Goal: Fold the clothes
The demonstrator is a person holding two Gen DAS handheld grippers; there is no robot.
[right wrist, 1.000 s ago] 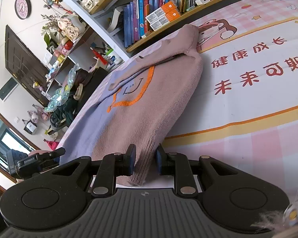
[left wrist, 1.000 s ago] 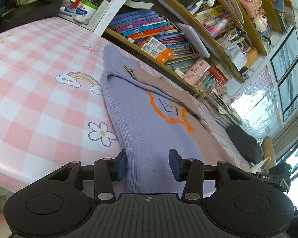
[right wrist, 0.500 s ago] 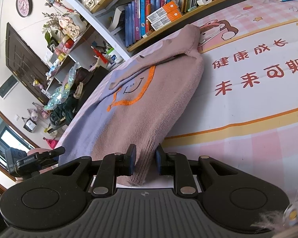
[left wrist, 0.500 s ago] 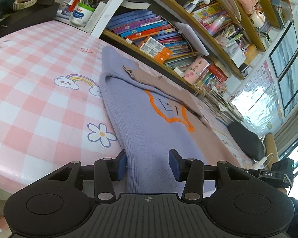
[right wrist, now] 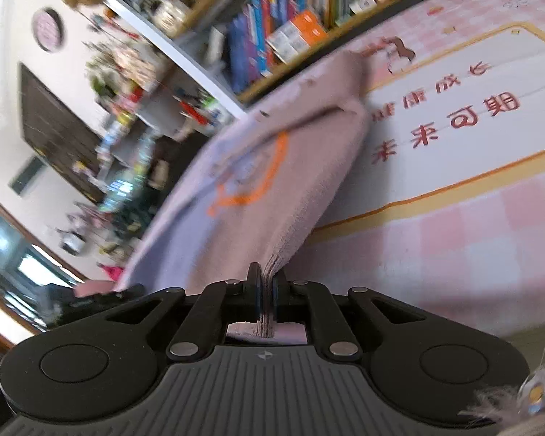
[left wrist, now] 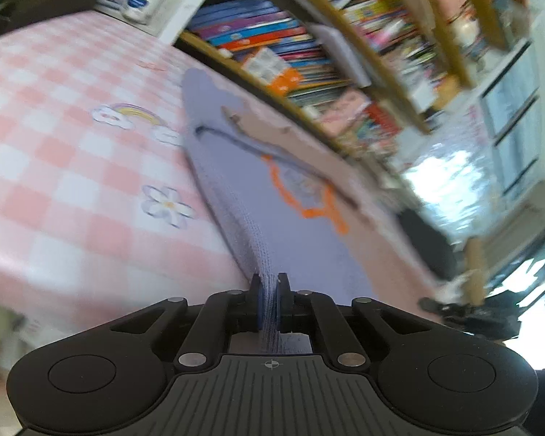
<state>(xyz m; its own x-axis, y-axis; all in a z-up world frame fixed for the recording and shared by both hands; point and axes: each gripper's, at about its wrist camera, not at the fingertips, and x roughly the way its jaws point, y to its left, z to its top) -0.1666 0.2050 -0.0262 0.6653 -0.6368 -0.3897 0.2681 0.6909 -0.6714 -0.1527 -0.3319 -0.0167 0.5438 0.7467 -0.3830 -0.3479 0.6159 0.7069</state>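
Sweater [left wrist: 272, 218], knitted, half lavender and half dusty pink, orange outline motif at mid-chest, spread flat on the checked pink-and-white surface [left wrist: 54, 181] ahead of both jaws. Left gripper [left wrist: 269, 303] clamped tight on the lavender hem corner, ribbed knit pinched between the pads. Right gripper [right wrist: 266, 299] likewise closed on the pink hem corner [right wrist: 272, 269], cloth bunched in the narrow gap. Rainbow [left wrist: 134, 116] and flower [left wrist: 167, 205] prints left of the left jaws. Red Chinese characters [right wrist: 450, 123] on the cloth right of the right jaws, too blurred to read surely. Bookshelf [left wrist: 290, 47] beyond.
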